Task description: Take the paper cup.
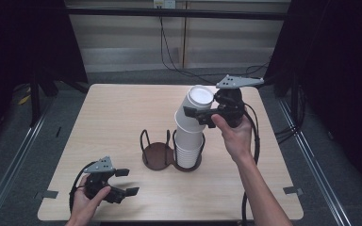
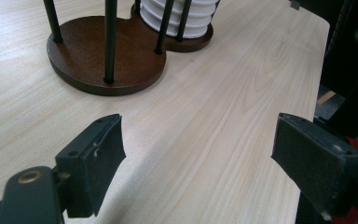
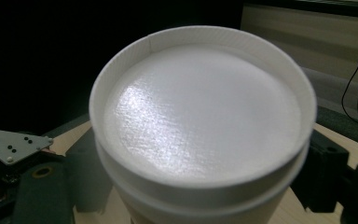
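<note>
A stack of upside-down white paper cups [image 1: 187,150] stands in the right ring of a brown two-ring cup holder [image 1: 156,155]. My right gripper [image 1: 199,116] is shut on the upper white cups [image 1: 194,106], which are lifted and tilted to the right above that stack. The right gripper view looks onto the top cup's round bottom [image 3: 200,116], with a black jaw on each side of it. My left gripper [image 1: 127,181] rests at the table's front left, open, with bare table between its pads [image 2: 98,158]. Ahead of it are the holder's base [image 2: 88,60] and the lower cups [image 2: 186,18].
The holder's left ring [image 1: 154,141] holds nothing. The light wooden table [image 1: 118,113] has bare room on its left and far sides. Black cables [image 1: 169,52] run across the floor behind the table, and dark curtains flank it.
</note>
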{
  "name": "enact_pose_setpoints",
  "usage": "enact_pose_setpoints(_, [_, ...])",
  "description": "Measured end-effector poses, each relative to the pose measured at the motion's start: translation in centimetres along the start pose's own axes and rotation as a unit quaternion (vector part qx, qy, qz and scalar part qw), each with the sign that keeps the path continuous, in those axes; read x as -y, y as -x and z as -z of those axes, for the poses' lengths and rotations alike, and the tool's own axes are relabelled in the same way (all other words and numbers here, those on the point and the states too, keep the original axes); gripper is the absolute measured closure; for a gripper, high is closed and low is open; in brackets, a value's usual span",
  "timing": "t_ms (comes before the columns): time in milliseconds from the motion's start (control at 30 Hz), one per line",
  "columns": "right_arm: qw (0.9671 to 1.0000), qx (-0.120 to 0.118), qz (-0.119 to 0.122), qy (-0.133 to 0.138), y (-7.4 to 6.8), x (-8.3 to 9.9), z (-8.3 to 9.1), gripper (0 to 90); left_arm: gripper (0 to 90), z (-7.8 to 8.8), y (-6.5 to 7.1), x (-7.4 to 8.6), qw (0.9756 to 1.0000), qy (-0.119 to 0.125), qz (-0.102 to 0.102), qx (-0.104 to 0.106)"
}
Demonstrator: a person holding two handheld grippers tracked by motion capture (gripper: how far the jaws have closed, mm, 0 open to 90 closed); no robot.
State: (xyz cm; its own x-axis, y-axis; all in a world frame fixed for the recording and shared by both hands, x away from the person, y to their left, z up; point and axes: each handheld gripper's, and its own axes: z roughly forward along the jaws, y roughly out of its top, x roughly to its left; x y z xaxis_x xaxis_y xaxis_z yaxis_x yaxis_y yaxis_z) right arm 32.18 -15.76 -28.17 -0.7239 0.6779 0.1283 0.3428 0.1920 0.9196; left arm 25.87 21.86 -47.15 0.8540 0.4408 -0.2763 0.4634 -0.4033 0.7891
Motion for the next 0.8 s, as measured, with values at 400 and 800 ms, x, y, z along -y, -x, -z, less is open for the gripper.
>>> enact_pose_setpoints(400, [0.9988,-0.014,-0.024,0.039,0.6,-0.3,1.5,21.4,16.3,-0.1,-0.2,-0.2,1.0000,0.003,0.003,-0.003])
enact_pose_setpoints(800, [0.9979,-0.022,-0.026,0.055,0.3,0.2,3.2,21.5,16.2,-0.3,0.4,-0.6,0.9998,0.006,-0.019,-0.009])
